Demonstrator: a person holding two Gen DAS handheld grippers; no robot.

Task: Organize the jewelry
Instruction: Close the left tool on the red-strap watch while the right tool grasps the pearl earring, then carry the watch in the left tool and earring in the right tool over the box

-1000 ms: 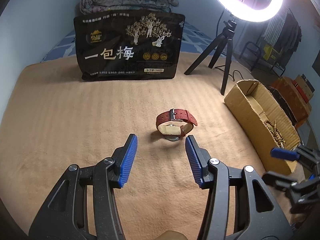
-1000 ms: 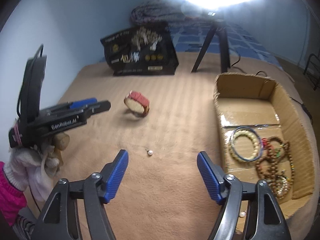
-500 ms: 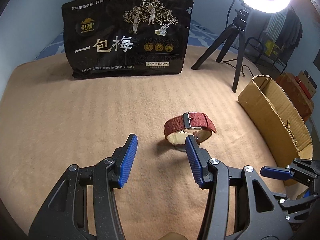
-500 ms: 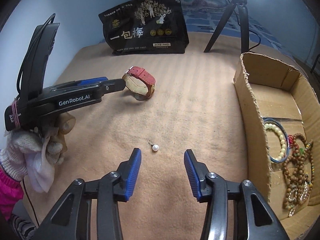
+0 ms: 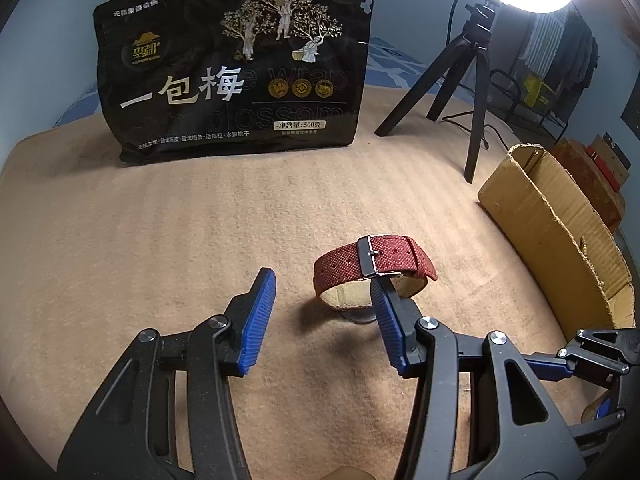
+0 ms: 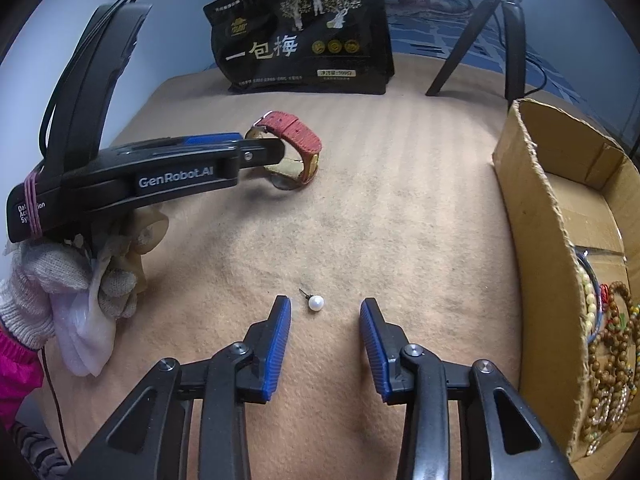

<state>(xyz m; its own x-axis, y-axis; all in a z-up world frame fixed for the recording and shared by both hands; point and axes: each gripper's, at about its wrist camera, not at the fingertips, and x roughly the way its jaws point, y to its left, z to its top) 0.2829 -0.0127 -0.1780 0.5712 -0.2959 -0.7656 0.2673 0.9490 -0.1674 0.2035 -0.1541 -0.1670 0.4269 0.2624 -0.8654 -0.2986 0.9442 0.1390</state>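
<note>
A: Start with the big things. Where does everything go?

B: Into the box [image 6: 532, 200], at the right edge of the right-wrist frame; beads [image 6: 612, 352] already lie in its lower right corner. The tan blanket [image 6: 400, 208] carries the two pieces left out.

A: The watch first?

B: The watch [image 5: 374, 276] stands on edge at centre right of the left-wrist frame. The left gripper [image 5: 324, 312] is spread wide, its right finger tucked inside the strap loop and its left finger outside. I'd close on that near side of the strap, slowly, so the loop doesn't roll away.

A: And the earring?

B: The pearl [image 6: 316, 303] sits at lower centre of the right-wrist frame, just beyond the tips of the right gripper [image 6: 326, 318], which is also spread and holding nothing. It looks likely to roll, so I'd advise lowering the pads to the blanket, centring them on it, then pinching gently.
</note>
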